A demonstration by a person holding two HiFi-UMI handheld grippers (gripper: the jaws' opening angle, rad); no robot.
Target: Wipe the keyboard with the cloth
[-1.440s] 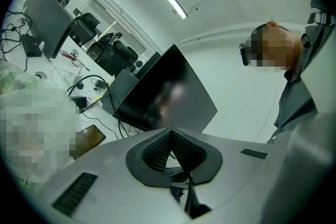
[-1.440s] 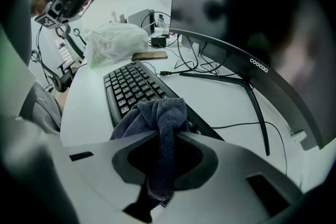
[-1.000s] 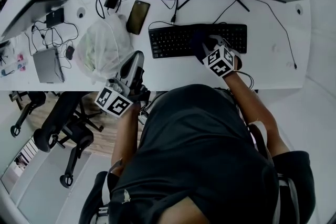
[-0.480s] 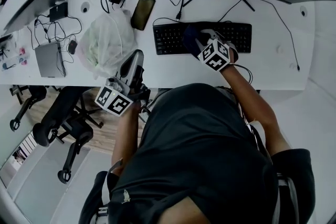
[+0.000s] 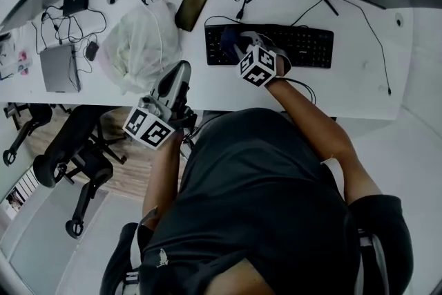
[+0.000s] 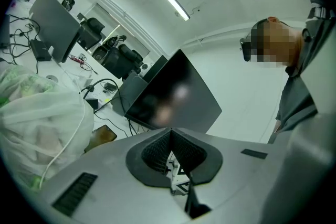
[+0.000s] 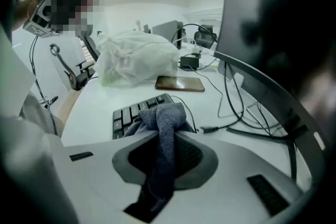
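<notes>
nap, plastic and gloss

the cloth (image 7: 163,113) is blue-grey terry with a rough, fuzzy nap. the keyboard (image 7: 131,111) is matt black plastic on a smooth white desk (image 7: 94,107). the phone (image 7: 179,83) face is glossy. the bag (image 7: 139,57) is thin, crinkled, translucent plastic. the left gripper (image 6: 170,134) has a matt grey shell and ribbed black pads (image 6: 156,153).

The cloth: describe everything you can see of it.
The cloth is a dark blue-grey fabric that looks like terry, and it is bunched and crumpled. The right claw is shut on it. A strip hangs down between the jaws, and the wadded end sticks out in front, lying on the keys at the left part of the black keyboard on the white desk.
</notes>
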